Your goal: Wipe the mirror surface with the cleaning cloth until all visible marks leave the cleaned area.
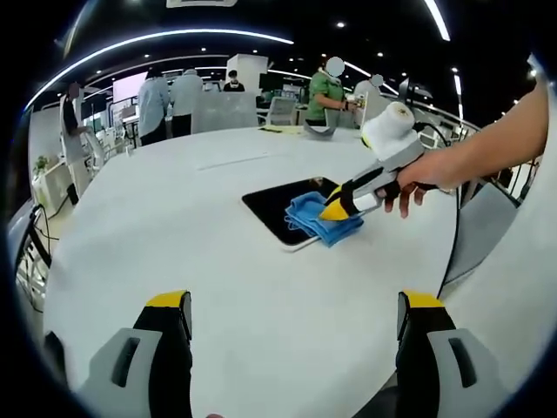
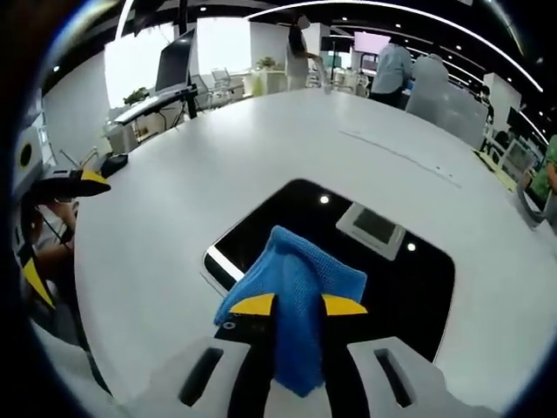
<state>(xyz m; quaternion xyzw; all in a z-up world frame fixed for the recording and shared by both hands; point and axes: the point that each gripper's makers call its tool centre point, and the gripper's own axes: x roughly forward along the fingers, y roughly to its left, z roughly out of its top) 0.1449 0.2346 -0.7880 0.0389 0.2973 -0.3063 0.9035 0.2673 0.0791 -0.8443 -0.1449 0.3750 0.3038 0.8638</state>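
- Left gripper view: left gripper in the foreground, yellow-tipped jaws set wide apart with nothing between them, hovering over the bare near part of the white table.
- Left gripper view: mirror, a dark rectangular panel with a pale edge, lying flat on the table past the middle, well apart from the left gripper.
- Left gripper view: blue cleaning cloth bunched on the mirror's right corner, partly overhanging its near edge.
- Left gripper view: right gripper entering from the right, held by a hand, its yellow tip down on the cloth.
- Left gripper view: several people standing beyond the far edge of the table.
- Right gripper view: right gripper closed on the cloth, a fold of blue fabric pinched between the two yellow tips and trailing down between the jaws.
- Right gripper view: cloth resting on the near part of the mirror, whose dark surface reflects ceiling lights and a square fixture.
- Right gripper view: left gripper visible at the left margin, beside the table edge, its jaw state not discernible here.
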